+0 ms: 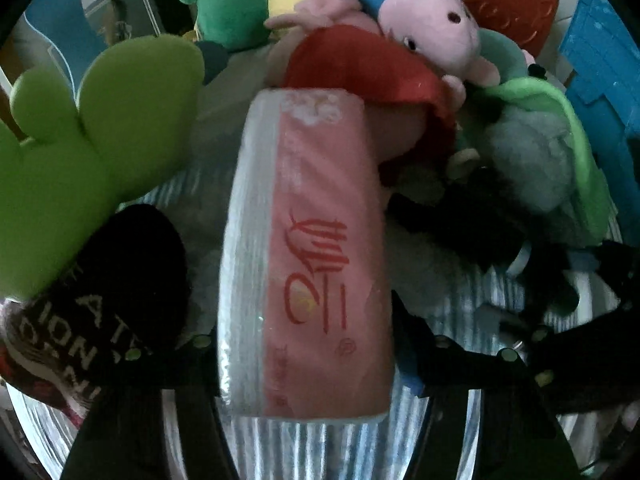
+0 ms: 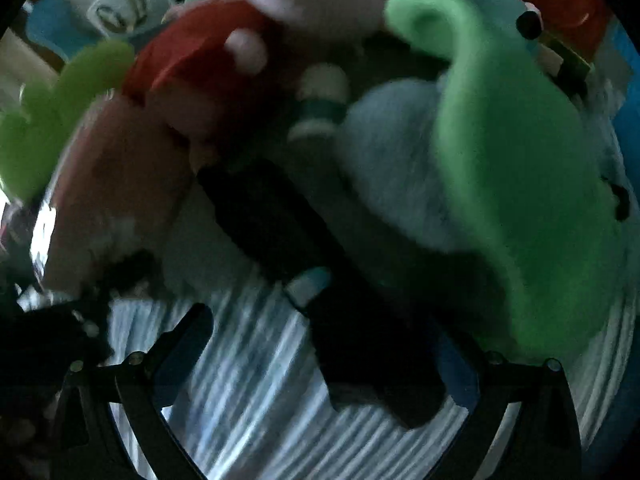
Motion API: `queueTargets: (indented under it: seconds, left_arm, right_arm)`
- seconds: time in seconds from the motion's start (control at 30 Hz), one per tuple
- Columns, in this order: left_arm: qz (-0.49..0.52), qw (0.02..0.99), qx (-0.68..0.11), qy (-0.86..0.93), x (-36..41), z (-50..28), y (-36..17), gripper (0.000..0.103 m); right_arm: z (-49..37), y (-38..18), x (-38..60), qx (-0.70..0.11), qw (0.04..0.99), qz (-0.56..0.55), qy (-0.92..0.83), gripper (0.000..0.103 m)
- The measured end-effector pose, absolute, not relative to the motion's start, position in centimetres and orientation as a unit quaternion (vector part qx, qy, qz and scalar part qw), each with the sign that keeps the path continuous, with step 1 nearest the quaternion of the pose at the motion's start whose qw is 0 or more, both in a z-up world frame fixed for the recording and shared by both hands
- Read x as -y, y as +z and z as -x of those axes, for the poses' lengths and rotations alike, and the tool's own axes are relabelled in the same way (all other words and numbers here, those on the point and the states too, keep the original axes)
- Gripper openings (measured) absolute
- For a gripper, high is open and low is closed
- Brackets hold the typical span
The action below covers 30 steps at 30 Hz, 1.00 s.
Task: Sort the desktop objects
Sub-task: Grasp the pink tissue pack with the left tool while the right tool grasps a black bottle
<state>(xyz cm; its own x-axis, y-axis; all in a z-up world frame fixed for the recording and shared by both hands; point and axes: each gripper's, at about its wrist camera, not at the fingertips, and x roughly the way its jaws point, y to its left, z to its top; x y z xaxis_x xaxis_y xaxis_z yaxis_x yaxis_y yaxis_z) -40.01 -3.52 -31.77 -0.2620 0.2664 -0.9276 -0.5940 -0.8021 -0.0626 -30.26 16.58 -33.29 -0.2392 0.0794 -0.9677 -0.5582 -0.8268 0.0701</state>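
Ahead of both my tools lies a heap of plush toys [image 1: 432, 36] on the striped tabletop [image 1: 448, 312]. A green cactus [image 1: 92, 152] stands left of my left tool [image 1: 308, 360], whose jaws sit against the sides of the pink tissue pack [image 1: 308, 256], gripping it. My right tool [image 2: 320, 364] is spread wide over a black bar [image 2: 360, 340] lying between its fingers, which are not pressing it.

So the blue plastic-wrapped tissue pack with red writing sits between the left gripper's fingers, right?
Not quite: the plastic-wrapped tissue pack is pink, not blue. It does carry red writing and sits between the left gripper's fingers, as the left wrist view shows.
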Motion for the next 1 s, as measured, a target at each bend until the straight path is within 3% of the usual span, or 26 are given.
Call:
queueTargets:
  seconds: [0.3, 0.43, 0.5, 0.57, 0.6, 0.67, 0.8, 0.87, 1.0]
  left_arm:
    - [0.524, 0.291, -0.148, 0.787, 2.9, 40.2, -29.3, 0.06]
    - [0.539, 0.284, -0.148, 0.779, 2.6, 40.4, -29.9, 0.06]
    - [0.545, 0.28, -0.153, 0.776, 2.5, 40.3, -30.5, 0.05]
    - [0.551, 0.28, -0.149, 0.772, 2.6, 40.1, -30.8, 0.05]
    - [0.551, 0.279, -0.149, 0.773, 2.7, 40.1, -30.9, 0.05]
    - [0.548, 0.279, -0.151, 0.774, 2.8, 39.9, -30.9, 0.05]
    - [0.549, 0.278, -0.159, 0.772, 2.5, 39.6, -31.3, 0.05]
    - [0.553, 0.278, -0.164, 0.768, 2.5, 39.5, -31.6, 0.05]
    - [0.549, 0.278, -0.162, 0.771, 2.9, 38.7, -31.3, 0.047]
  right_arm:
    - [31.1, -34.0, -15.9, -0.149, 0.25, 0.595, 0.749, 0.103]
    - [30.5, -33.7, -15.7, -0.16, 0.269, 0.57, 0.76, 0.103]
    - [30.4, -33.6, -15.5, -0.156, 0.271, 0.568, 0.761, 0.103]
    - [30.4, -33.4, -15.5, -0.155, 0.265, 0.577, 0.757, 0.102]
    - [30.4, -33.3, -15.4, -0.155, 0.265, 0.582, 0.753, 0.099]
    - [30.5, -32.2, -14.5, -0.137, 0.259, 0.572, 0.766, 0.076]
    - [31.2, -31.7, -13.3, -0.11, 0.243, 0.572, 0.776, 0.071]
    - [31.3, -31.8, -13.2, -0.119, 0.232, 0.568, 0.781, 0.052]
    - [30.9, -31.1, -12.9, -0.123, 0.235, 0.561, 0.784, 0.038]
